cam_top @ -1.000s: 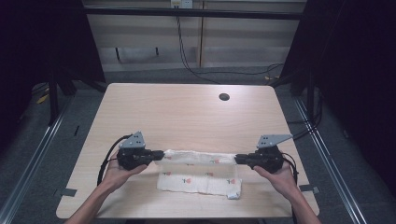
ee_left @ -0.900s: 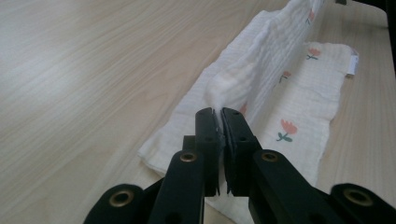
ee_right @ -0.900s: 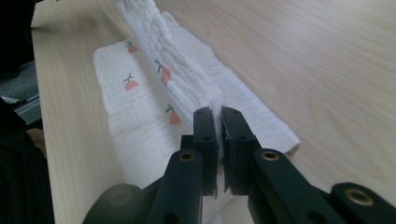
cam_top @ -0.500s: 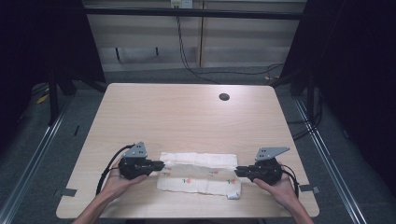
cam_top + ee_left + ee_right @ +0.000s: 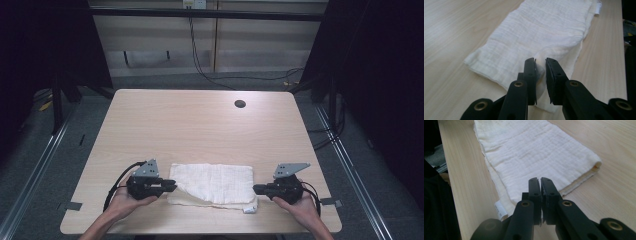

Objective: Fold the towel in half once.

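A white gauze cloth (image 5: 215,182) lies folded into a long band near the table's front edge. At its left end my left gripper (image 5: 174,186) lies low on the table. In the left gripper view the jaws (image 5: 540,62) stand a little apart with a bunched fold of the cloth (image 5: 536,32) pinched between them. My right gripper (image 5: 256,189) sits at the cloth's right end. In the right gripper view its jaws (image 5: 540,180) are shut with nothing between them, over the edge of the flat cloth (image 5: 531,150).
The light wooden table (image 5: 200,125) has a round cable hole (image 5: 240,104) at the back right. A small label (image 5: 500,210) sticks out of the cloth's near right corner. Dark frame posts and floor rails flank the table.
Both grippers have drawn back toward the front edge, and the cloth's far layer now lies folded over the near one. The right gripper no longer holds the cloth.
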`<state>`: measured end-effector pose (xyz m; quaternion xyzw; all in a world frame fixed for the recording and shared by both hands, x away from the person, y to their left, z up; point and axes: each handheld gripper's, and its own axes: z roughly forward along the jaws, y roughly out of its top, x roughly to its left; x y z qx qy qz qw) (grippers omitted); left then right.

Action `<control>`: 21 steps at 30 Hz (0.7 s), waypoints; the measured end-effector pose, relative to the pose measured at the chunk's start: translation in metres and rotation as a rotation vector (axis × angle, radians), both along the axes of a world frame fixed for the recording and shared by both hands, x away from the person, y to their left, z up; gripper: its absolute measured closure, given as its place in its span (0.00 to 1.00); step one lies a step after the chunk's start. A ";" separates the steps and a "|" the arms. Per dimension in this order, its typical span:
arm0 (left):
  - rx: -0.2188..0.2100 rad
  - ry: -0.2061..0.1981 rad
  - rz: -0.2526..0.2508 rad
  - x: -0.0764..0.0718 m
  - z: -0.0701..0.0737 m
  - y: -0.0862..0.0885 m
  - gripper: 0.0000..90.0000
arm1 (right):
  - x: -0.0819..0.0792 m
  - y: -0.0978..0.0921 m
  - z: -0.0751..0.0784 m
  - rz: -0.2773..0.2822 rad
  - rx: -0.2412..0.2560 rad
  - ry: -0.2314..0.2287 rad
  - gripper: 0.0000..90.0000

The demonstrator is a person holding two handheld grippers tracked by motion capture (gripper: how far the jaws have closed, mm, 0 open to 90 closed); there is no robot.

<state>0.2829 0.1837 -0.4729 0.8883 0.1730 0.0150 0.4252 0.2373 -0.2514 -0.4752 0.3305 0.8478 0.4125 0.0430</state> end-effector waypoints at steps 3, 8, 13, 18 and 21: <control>-0.007 0.008 -0.012 -0.005 0.001 0.003 0.84 | 0.000 0.002 -0.001 0.009 0.002 0.004 0.95; -0.048 0.020 0.017 -0.004 0.011 0.006 0.73 | 0.000 0.008 -0.002 0.007 -0.003 0.005 0.85; -0.067 0.017 0.086 0.016 0.014 0.013 0.67 | 0.002 0.016 -0.005 0.011 -0.030 0.012 0.70; 0.034 0.037 0.053 0.026 -0.007 0.002 0.73 | 0.006 0.021 -0.010 -0.018 -0.051 0.035 0.61; 0.060 0.040 0.048 0.026 -0.014 -0.007 0.71 | 0.006 0.022 -0.012 -0.011 -0.071 0.032 0.60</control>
